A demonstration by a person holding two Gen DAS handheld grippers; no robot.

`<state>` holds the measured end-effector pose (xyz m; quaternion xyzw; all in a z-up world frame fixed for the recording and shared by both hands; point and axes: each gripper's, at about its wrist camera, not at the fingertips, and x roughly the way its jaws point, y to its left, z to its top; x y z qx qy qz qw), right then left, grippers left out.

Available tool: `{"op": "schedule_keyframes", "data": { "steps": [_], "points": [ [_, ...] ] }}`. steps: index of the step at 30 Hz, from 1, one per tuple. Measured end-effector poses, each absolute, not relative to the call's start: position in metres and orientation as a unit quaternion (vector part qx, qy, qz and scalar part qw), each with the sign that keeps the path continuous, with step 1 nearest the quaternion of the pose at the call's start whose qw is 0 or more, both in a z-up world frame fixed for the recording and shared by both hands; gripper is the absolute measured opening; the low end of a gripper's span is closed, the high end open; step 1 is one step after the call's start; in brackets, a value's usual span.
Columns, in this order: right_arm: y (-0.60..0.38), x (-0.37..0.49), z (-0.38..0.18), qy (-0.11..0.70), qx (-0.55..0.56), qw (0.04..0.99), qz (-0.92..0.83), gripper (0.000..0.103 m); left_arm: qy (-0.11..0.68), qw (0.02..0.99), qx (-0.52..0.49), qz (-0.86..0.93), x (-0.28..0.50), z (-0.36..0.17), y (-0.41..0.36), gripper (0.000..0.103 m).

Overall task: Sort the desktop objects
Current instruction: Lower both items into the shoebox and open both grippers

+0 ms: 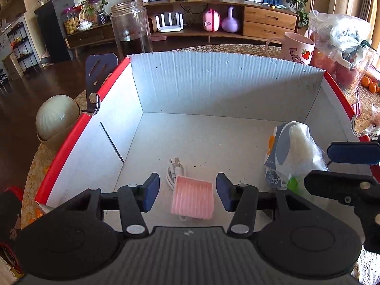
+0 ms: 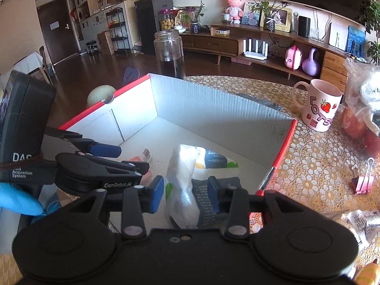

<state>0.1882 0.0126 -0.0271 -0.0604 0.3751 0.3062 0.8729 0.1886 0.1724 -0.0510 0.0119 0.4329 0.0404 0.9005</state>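
Note:
A red-edged white cardboard box [image 1: 228, 87] holds a pink ribbed pad [image 1: 192, 198] lying on a coiled white USB cable [image 1: 174, 169], and a tissue packet [image 1: 292, 152]. My left gripper [image 1: 187, 191] is open over the box, its jaws on either side of the pink pad and apart from it. My right gripper [image 2: 185, 193] is open above the tissue packet [image 2: 187, 178], jaws on either side, not clamped. The box also shows in the right wrist view [image 2: 213, 109]. The left gripper [image 2: 104, 152] shows at the left of the right wrist view.
Outside the box: a glass jar [image 1: 130, 28], a strawberry mug [image 2: 320, 104], a pink binder clip [image 2: 362, 181], a bag of fruit [image 2: 361, 99], a round cream lidded bin [image 1: 57, 118], a dark clip on the box's left wall [image 1: 98, 78], crumpled paper [image 2: 361, 220].

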Motion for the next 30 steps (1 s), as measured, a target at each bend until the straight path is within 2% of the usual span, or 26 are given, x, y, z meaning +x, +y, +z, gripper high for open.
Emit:
{"op": "schedule_keyframes", "data": {
  "steps": [2, 3, 8, 15, 18, 23, 25, 30],
  "points": [
    [0.009, 0.188, -0.024, 0.375, -0.054, 0.873, 0.309, 0.052, 0.431, 0.901, 0.012, 0.036, 0.187, -0.05, 0.17, 0.061],
    [0.007, 0.187, -0.023, 0.373, -0.053, 0.873, 0.31, 0.055, 0.431, 0.902, 0.013, 0.035, 0.186, -0.049, 0.169, 0.065],
    [0.0, 0.181, -0.016, 0.364, -0.047, 0.872, 0.322, 0.068, 0.426, 0.904, 0.011, 0.035, 0.181, -0.047, 0.165, 0.069],
    [-0.013, 0.171, -0.005, 0.352, -0.038, 0.874, 0.333, 0.077, 0.418, 0.908, 0.008, 0.03, 0.176, -0.041, 0.16, 0.083],
    [-0.02, 0.166, 0.001, 0.348, -0.03, 0.876, 0.334, 0.081, 0.415, 0.909, 0.007, 0.028, 0.173, -0.038, 0.155, 0.085],
    [-0.032, 0.157, 0.01, 0.339, -0.021, 0.879, 0.334, 0.087, 0.409, 0.912, -0.001, 0.028, 0.167, -0.031, 0.15, 0.093],
    [-0.037, 0.154, 0.013, 0.336, -0.017, 0.881, 0.332, 0.091, 0.404, 0.914, -0.004, 0.031, 0.164, -0.029, 0.148, 0.103],
    [-0.05, 0.143, 0.02, 0.327, -0.015, 0.885, 0.33, 0.092, 0.402, 0.915, -0.008, 0.031, 0.157, -0.023, 0.143, 0.103]
  ]
}}
